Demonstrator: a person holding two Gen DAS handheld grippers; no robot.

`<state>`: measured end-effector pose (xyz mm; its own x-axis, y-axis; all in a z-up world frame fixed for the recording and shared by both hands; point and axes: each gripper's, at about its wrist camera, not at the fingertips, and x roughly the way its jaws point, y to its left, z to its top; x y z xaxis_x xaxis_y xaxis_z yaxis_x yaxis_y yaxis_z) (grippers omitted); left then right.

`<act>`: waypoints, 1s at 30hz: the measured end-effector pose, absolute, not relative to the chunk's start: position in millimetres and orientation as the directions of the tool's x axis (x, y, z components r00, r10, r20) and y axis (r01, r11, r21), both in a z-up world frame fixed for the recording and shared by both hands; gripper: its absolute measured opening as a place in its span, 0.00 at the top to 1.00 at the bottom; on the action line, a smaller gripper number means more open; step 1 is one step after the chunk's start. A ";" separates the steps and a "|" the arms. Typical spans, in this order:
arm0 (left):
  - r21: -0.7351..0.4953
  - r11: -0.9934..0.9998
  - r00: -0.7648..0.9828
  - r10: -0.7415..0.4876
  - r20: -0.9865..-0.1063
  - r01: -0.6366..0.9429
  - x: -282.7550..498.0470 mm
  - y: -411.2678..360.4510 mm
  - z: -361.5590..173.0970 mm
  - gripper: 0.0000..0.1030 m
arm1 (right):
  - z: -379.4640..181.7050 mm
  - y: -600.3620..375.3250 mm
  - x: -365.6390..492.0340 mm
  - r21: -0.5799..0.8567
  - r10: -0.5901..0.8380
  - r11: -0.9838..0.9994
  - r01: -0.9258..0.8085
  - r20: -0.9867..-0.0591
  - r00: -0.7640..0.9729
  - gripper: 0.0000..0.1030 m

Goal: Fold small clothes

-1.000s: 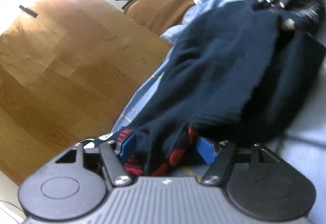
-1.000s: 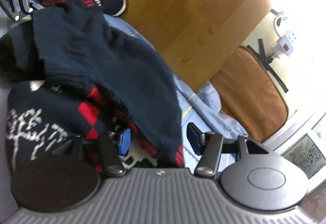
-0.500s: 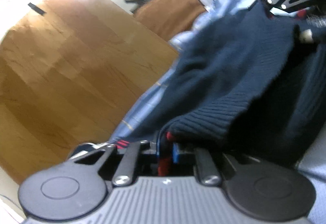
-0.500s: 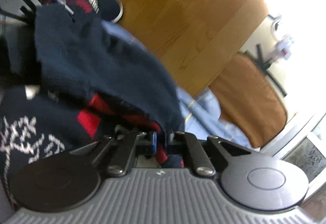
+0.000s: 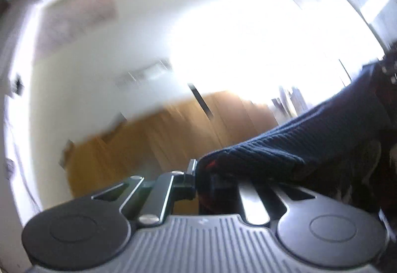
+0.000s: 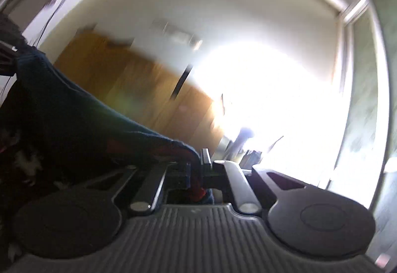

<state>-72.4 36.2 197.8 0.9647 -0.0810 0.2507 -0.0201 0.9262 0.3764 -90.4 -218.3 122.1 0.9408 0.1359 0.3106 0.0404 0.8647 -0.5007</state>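
Note:
A dark navy knitted sweater [image 5: 310, 139] with red patches hangs stretched between both grippers, lifted off the bed. My left gripper [image 5: 198, 173] is shut on its ribbed hem, the cloth running off to the right edge of the left wrist view. In the right wrist view the same sweater [image 6: 74, 111] stretches to the left, and my right gripper [image 6: 198, 168] is shut on its edge with a red strip pinched between the pads. Both views are blurred and tilted upward. The other gripper shows only as a dark shape at each frame's edge.
A wooden floor [image 5: 161, 139] and a pale wall [image 5: 99, 62] fill the left wrist view, with strong glare from a window [image 5: 273, 44]. The right wrist view shows the same floor [image 6: 124, 84], the bright window [image 6: 273, 99] and a glass door frame [image 6: 359, 74].
Both grippers went from open around the sweater's edge to shut on it, then rose with it. The bed and blue sheet have dropped out of view, and both views now tilt up at wall and window.

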 end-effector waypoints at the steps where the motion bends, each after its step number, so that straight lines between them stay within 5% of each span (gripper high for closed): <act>1: 0.357 0.933 0.956 -0.072 0.285 -0.037 -82.5 37.5 211.0 0.91 | 135.8 -217.0 -97.9 -0.497 0.134 0.865 0.062 0.349 0.928 0.91; 6: 0.278 0.955 0.893 -0.031 0.448 -0.107 -133.8 41.9 273.7 0.91 | 200.2 -214.0 -131.7 -0.494 0.137 0.855 0.157 0.508 0.851 0.91; 11: 0.287 0.939 0.817 -0.010 0.577 -0.191 -158.5 36.1 322.3 0.90 | 255.9 -219.0 -148.7 -0.482 0.136 0.855 0.192 0.565 0.814 0.91; 17: 0.357 0.911 0.834 -0.028 0.552 -0.206 -131.1 18.9 336.0 0.90 | 257.3 -228.1 -120.1 -0.495 0.138 0.853 0.166 0.522 0.842 0.91; 25: 0.463 0.886 0.982 -0.050 0.183 -0.041 12.4 -16.8 242.9 0.89 | 179.5 -241.1 -8.7 -0.508 0.079 0.859 0.069 0.264 0.961 0.91; 28: 0.431 0.898 0.996 -0.067 -0.051 0.082 100.6 -47.0 182.7 0.74 | 125.8 -248.0 75.8 -0.487 0.005 0.872 0.044 0.100 0.995 0.89; 29: 0.421 0.899 0.987 -0.064 -0.146 0.121 132.3 -58.3 156.6 0.59 | 100.6 -249.6 110.0 -0.492 -0.038 0.869 0.049 0.032 0.999 0.83; 30: 0.427 0.893 0.969 -0.038 -0.244 0.142 162.0 -69.0 127.4 0.59 | 70.8 -252.6 146.4 -0.500 -0.082 0.865 0.035 -0.072 0.994 0.70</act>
<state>162.0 -69.0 127.4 0.9691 -0.0378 -0.2438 0.1422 0.8931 0.4268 146.4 -252.6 70.8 0.9941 -0.0815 -0.0715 0.0350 0.8652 -0.5002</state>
